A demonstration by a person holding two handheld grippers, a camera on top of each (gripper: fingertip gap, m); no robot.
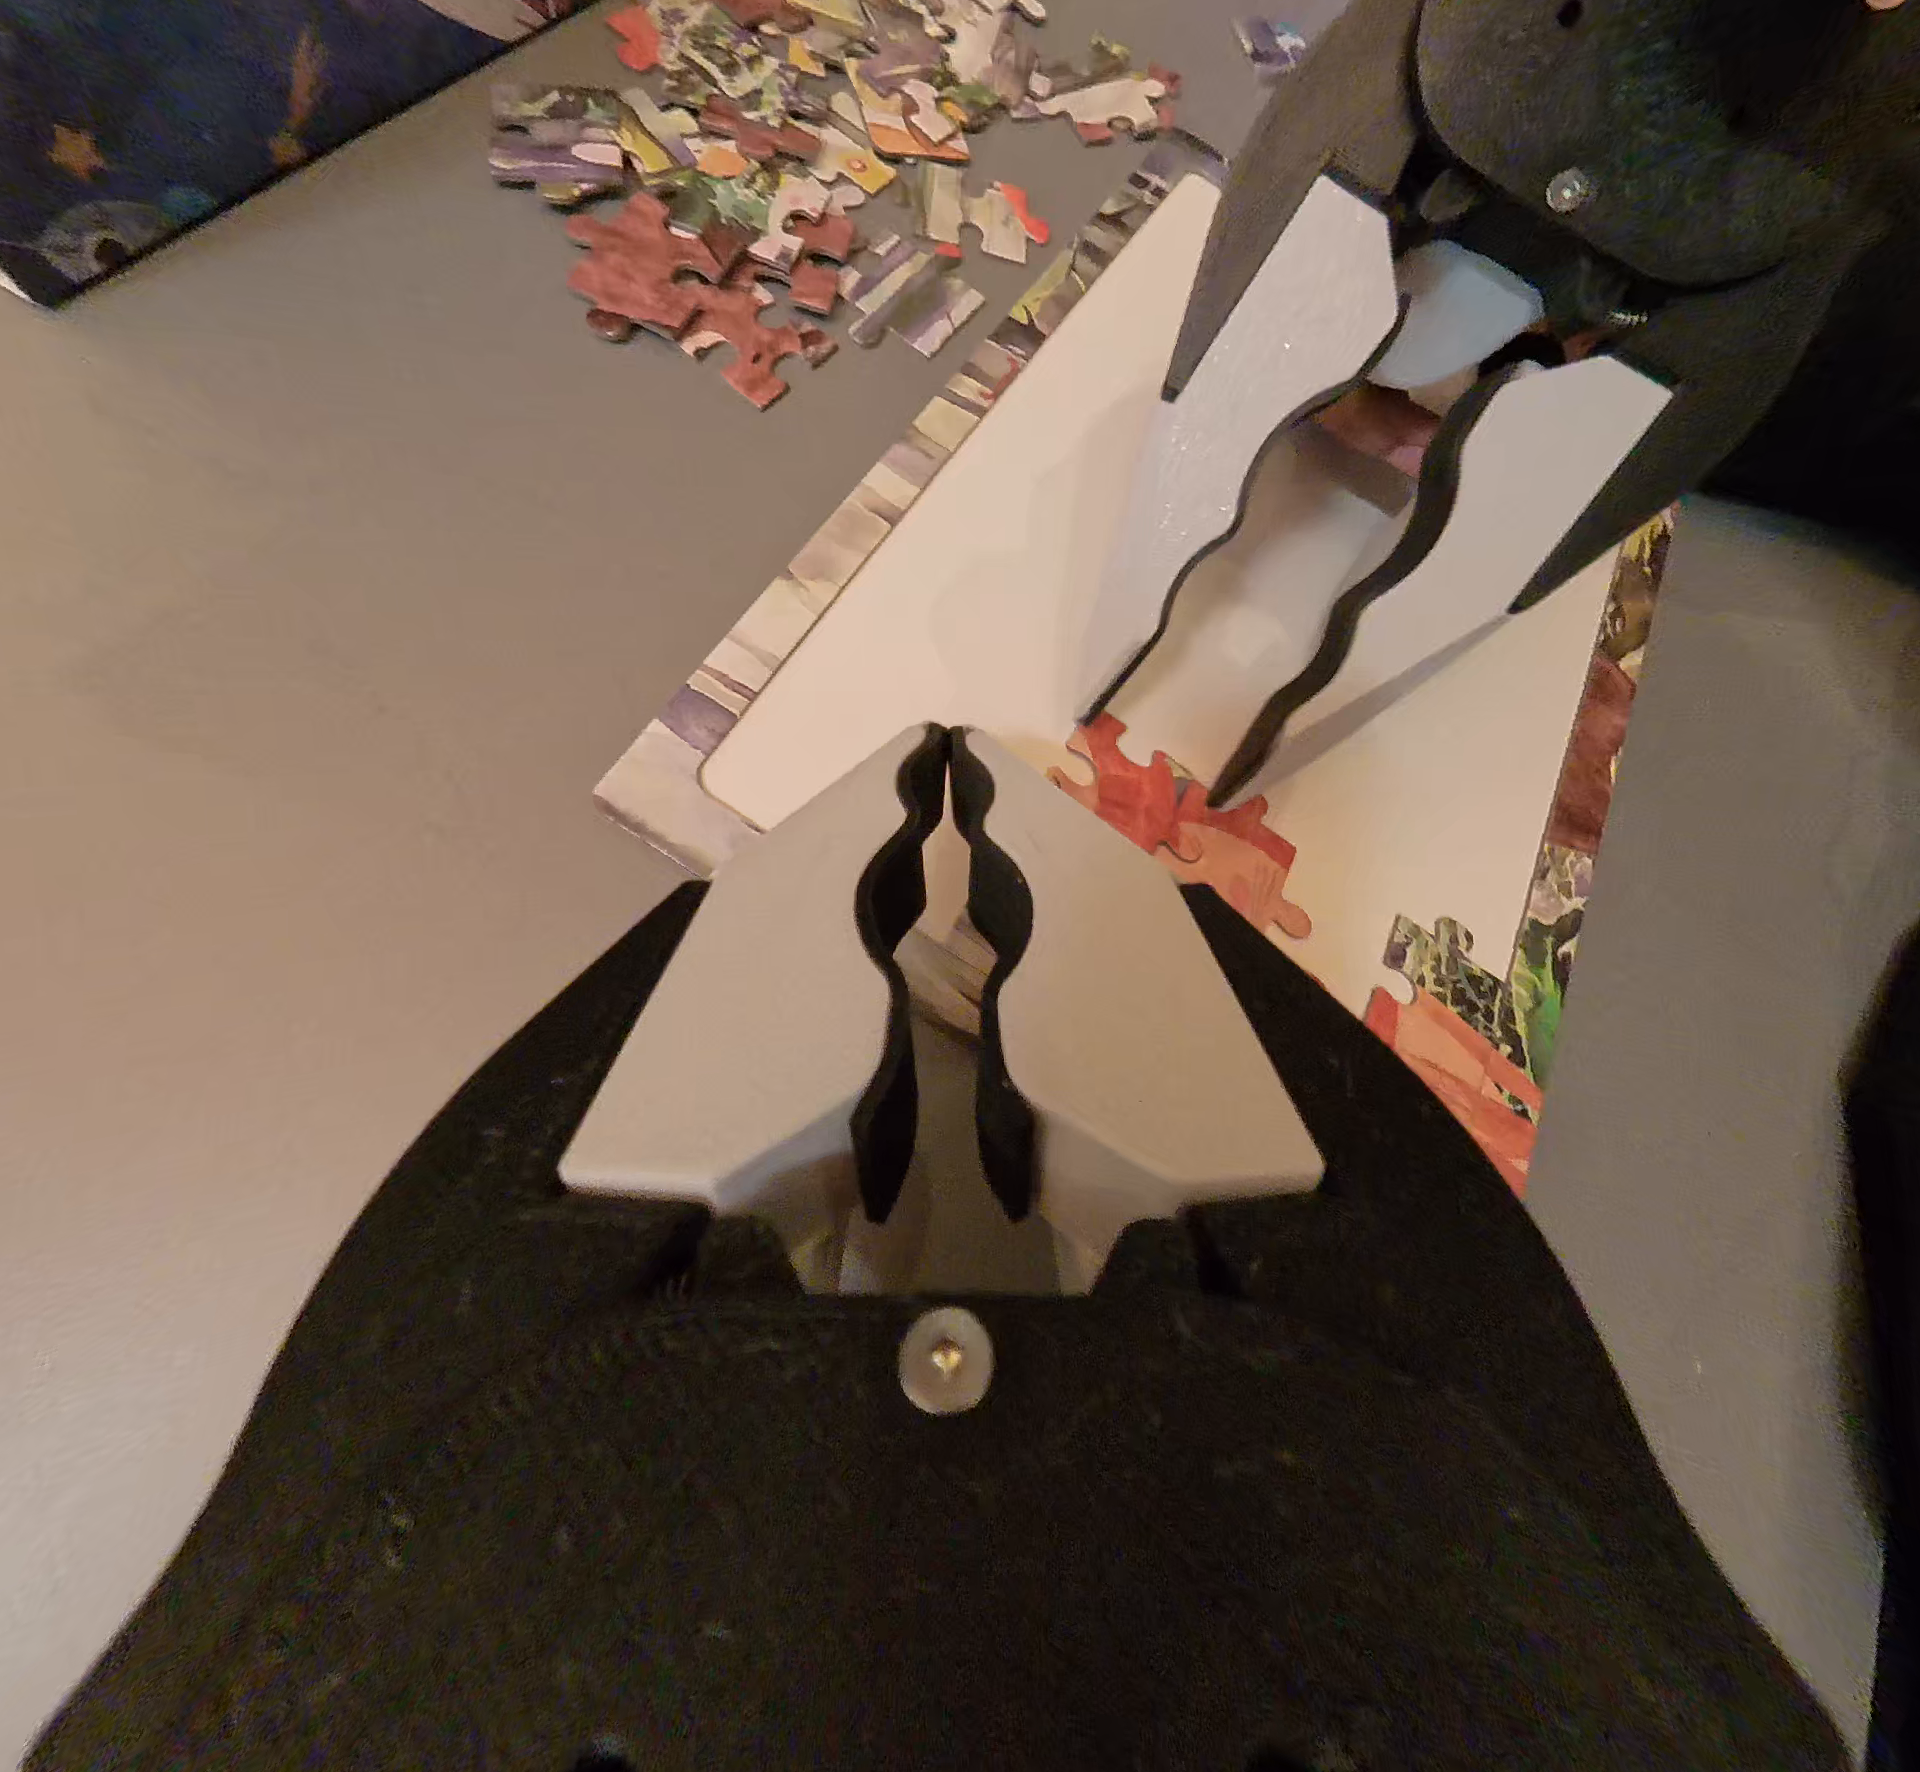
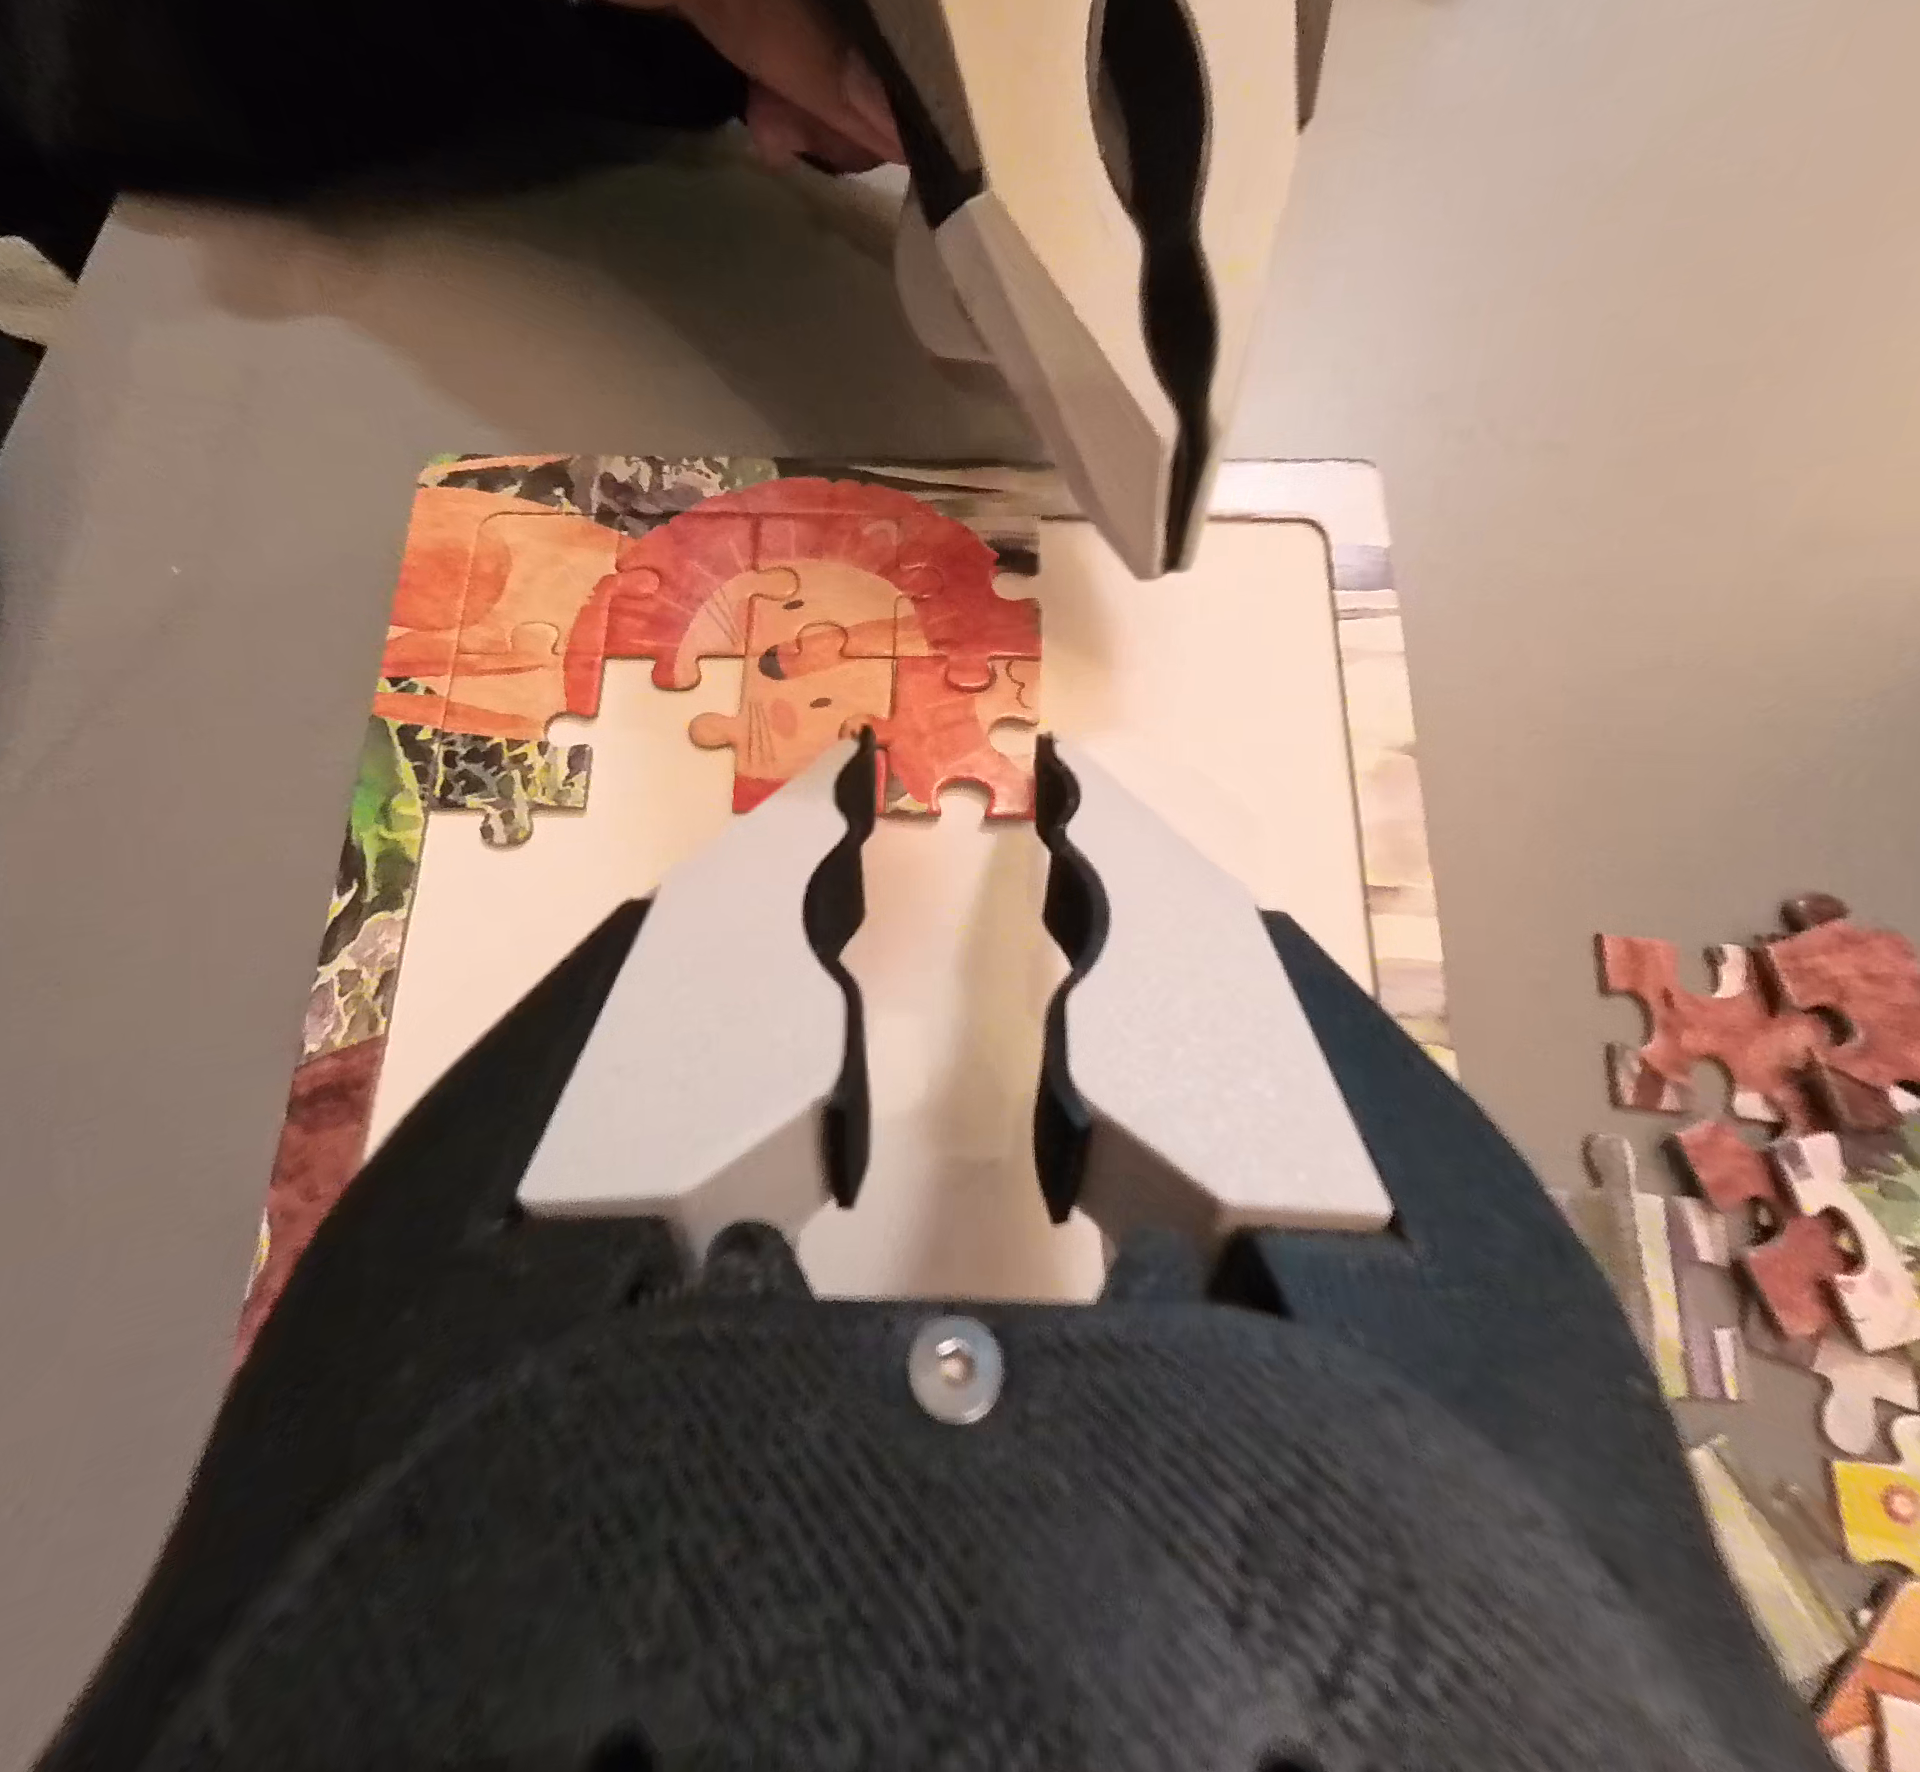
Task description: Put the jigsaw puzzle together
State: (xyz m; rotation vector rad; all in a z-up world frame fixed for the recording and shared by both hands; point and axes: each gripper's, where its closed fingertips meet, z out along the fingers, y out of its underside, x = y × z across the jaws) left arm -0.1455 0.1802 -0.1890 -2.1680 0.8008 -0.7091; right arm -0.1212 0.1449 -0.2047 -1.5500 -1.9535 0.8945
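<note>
right gripper jaws apart over the lion pieces, left gripper pinched empty; thin stiff card, pinch by an edge.

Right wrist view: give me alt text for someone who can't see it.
The open right gripper hovers at the edge of a partly assembled orange lion picture in a puzzle tray. The shut left gripper points down over the tray's bare far corner, and loose puzzle pieces lie beside the tray.
</note>
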